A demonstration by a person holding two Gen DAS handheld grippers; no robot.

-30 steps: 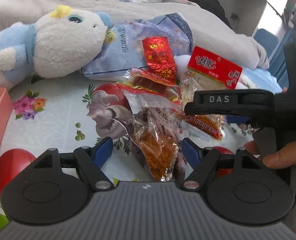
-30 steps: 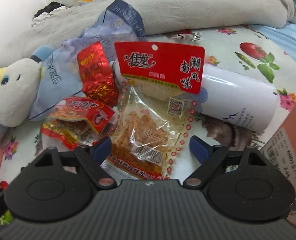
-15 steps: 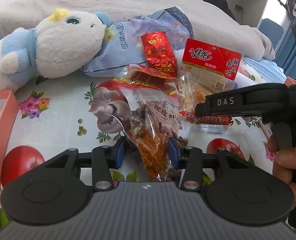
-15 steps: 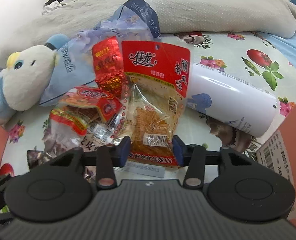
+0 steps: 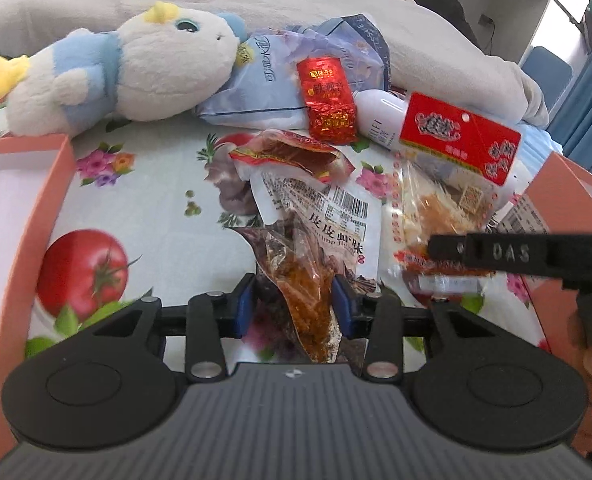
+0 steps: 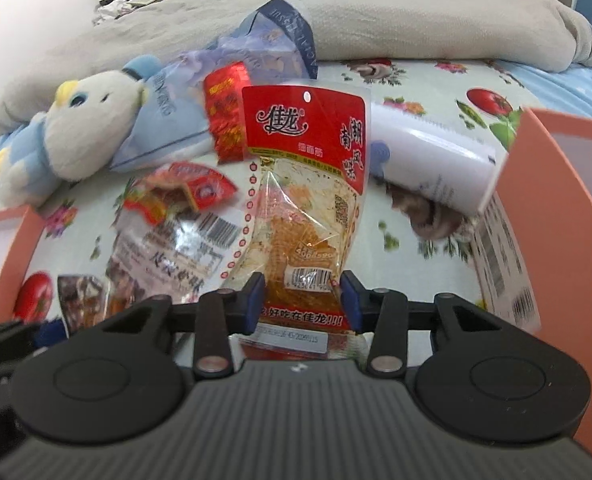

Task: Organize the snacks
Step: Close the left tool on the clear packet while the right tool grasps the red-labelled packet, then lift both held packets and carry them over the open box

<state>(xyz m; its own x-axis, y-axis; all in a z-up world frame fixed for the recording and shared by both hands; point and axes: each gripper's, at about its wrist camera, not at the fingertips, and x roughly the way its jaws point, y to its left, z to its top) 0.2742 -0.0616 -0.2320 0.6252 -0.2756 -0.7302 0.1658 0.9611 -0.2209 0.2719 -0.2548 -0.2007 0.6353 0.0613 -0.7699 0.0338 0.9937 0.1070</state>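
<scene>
- Snack packets gripped, one per gripper, over floral tablecloth (image 5: pixel 155 184).
- Shrimp-flavour packet (image 5: pixel 316 240) pinched at lower end by left gripper (image 5: pixel 293 306), blue pads pressed on both sides.
- Red-topped packet (image 6: pixel 304 200) clamped near bottom by right gripper (image 6: pixel 303 300), lifted upright.
- Red foil pouch (image 5: pixel 328 106) beside plush toy (image 5: pixel 135 68); orange box (image 6: pixel 556 220) at right.

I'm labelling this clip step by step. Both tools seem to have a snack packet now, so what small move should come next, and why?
Probably lift and carry. The left tool is shut on the shrimp-flavour snack packet and the right tool on the red-header snack packet. An orange box sits at the left and another orange box at the right, likely destinations.
</scene>
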